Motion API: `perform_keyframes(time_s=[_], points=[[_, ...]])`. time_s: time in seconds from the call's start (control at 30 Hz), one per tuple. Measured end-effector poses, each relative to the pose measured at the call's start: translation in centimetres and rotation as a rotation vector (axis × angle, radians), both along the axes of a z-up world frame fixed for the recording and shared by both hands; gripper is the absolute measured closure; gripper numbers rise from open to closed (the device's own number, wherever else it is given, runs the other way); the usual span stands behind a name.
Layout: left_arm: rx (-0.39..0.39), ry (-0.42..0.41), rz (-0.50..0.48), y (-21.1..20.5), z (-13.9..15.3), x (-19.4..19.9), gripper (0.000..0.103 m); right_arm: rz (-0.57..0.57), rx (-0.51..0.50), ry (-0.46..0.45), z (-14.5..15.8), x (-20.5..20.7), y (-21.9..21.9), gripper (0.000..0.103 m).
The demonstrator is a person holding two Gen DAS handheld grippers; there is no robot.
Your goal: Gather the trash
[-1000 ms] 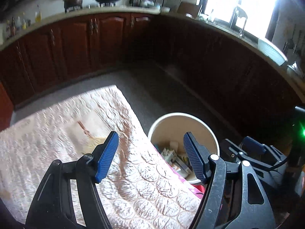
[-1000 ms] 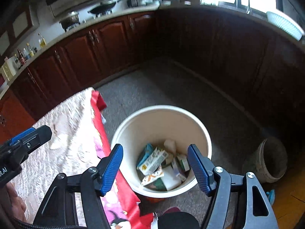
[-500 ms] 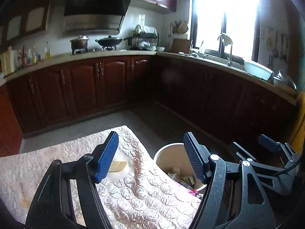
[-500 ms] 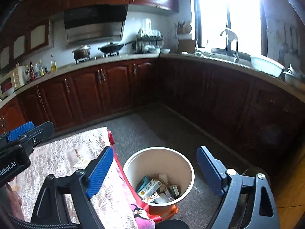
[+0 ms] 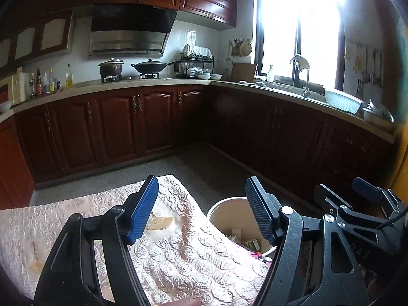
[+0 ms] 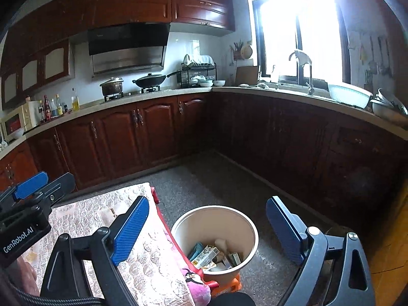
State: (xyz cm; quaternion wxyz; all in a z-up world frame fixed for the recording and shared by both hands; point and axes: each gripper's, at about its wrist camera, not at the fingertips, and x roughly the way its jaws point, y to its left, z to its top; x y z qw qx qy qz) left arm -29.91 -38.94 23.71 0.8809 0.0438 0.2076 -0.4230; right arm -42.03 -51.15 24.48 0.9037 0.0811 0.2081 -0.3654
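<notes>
Upright bin (image 6: 214, 232) — mouth up, trash (image 6: 214, 256) inside

The bin (image 5: 230, 213) sat half hidden behind the tabletop (image 5: 178, 255); its trash (image 6: 214, 255) was too small to identify.

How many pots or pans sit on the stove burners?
2: a lidded pot on the left burner and a black wok on the right burner, both below the range hood.

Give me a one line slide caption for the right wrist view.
Open right gripper, jaws just widened and empty, above a cream round trash bin holding discarded cartons.
</notes>
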Motion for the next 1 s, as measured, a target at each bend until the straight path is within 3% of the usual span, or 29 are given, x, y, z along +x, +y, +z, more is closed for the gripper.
perform_keyframes(time_s=[1.0], points=[[-0.011, 0.021, 0.027, 0.88, -0.77, 0.47, 0.033, 0.000, -0.026, 0.002, 0.47, 0.19, 0.53, 0.010]])
